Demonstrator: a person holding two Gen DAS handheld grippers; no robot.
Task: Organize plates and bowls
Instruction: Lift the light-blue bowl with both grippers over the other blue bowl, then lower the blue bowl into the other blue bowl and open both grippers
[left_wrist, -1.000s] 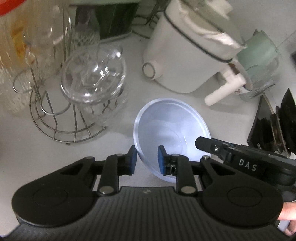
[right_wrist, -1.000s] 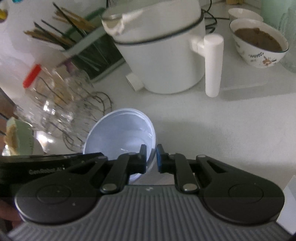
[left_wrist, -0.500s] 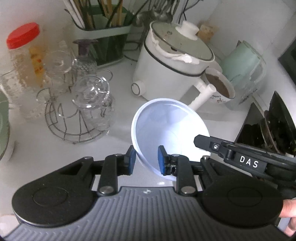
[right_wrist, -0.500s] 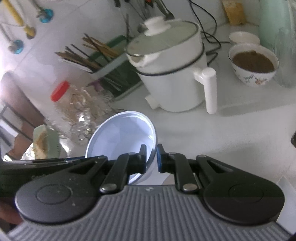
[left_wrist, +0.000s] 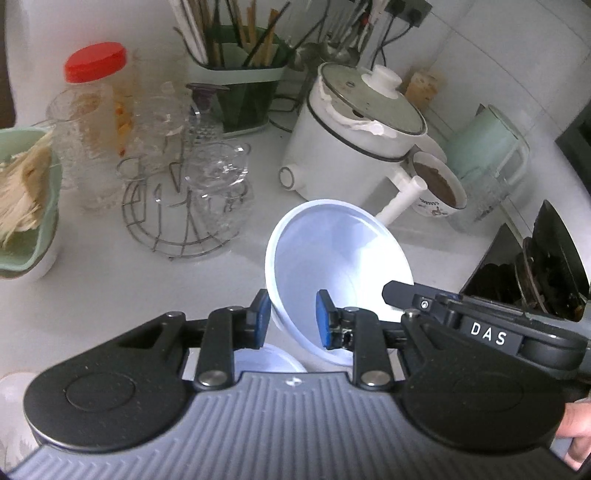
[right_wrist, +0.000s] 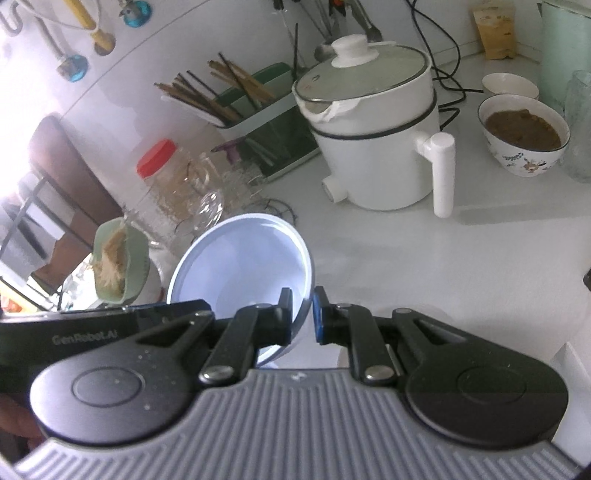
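Observation:
A pale blue-white bowl (left_wrist: 332, 251) hangs tilted above the white counter (left_wrist: 110, 288), held by both grippers on opposite sides of its rim. My left gripper (left_wrist: 291, 321) is shut on the near rim, one blue pad outside the wall and one inside. In the right wrist view the same bowl (right_wrist: 240, 266) leans to the left, and my right gripper (right_wrist: 302, 317) is shut on its right rim. The right gripper's black body (left_wrist: 480, 325) reaches in from the right. Under the left fingers shows part of another pale round dish (left_wrist: 266, 360).
A white electric pot (left_wrist: 351, 147) with a side handle stands behind the bowl. A wire rack of glasses (left_wrist: 192, 206) and a red-lidded jar (left_wrist: 96, 92) are at the left, beside a green bowl of noodles (left_wrist: 26, 192). A bowl of brown food (left_wrist: 439, 184), a mint kettle (left_wrist: 487, 147) and a dark stove (left_wrist: 535, 273) are at the right.
Both grippers have risen with the bowl held between them. The counter things look smaller and farther, and the back wall and utensil holder have come into view.

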